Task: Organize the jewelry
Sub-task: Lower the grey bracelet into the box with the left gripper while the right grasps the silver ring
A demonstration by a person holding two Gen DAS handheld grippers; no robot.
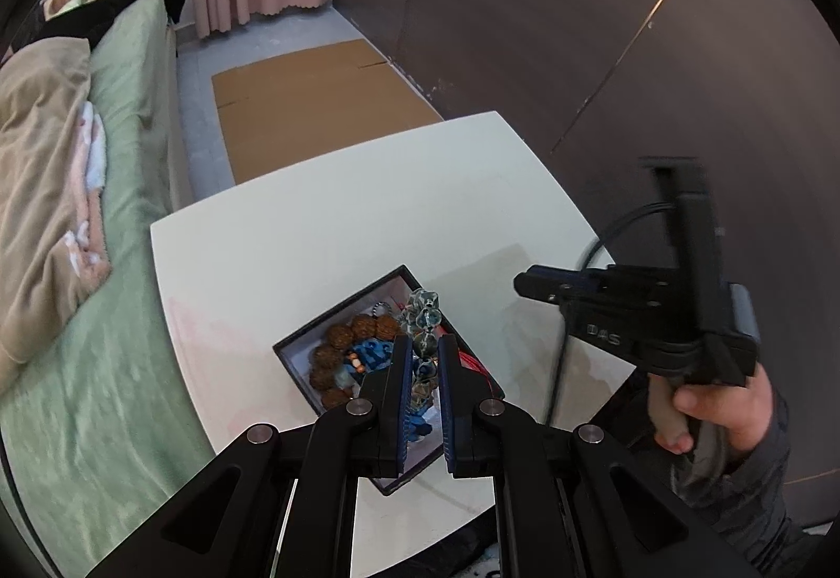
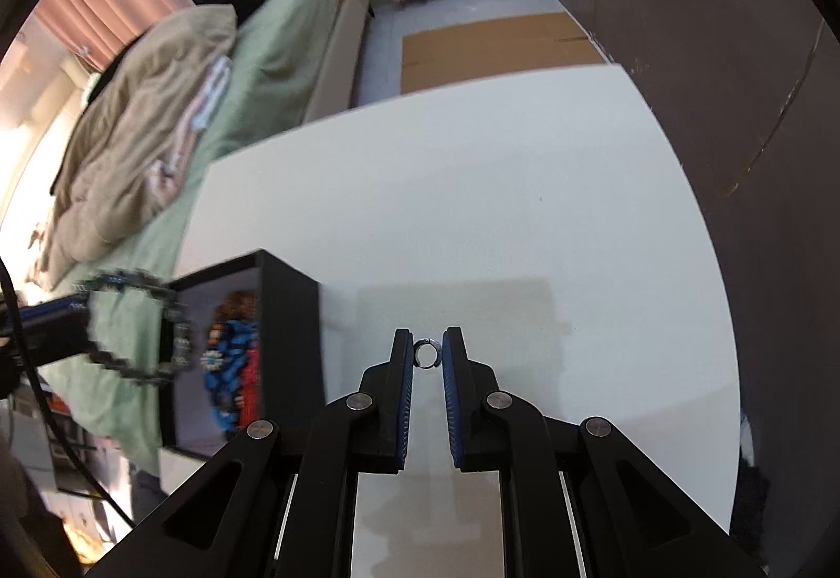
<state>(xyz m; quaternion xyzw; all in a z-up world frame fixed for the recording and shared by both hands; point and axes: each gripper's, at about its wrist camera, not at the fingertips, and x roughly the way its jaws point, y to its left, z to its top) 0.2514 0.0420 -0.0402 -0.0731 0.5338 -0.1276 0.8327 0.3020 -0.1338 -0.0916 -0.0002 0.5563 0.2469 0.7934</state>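
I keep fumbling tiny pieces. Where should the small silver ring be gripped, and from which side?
Grip the ring across its outer rim, one right gripper finger on each side, coming straight along the fingers as now. It appears to stand upright between the tips with its opening facing the camera, so its two edges meet the pads.

A grey-blue glass bead bracelet (image 1: 424, 347) is hanging above the open black box (image 1: 294, 357), which is holding a brown seed-bead bracelet (image 1: 341, 342) and blue beads (image 1: 374, 355). A small silver ring (image 2: 428, 353) is standing upright over the white table (image 2: 472, 210).
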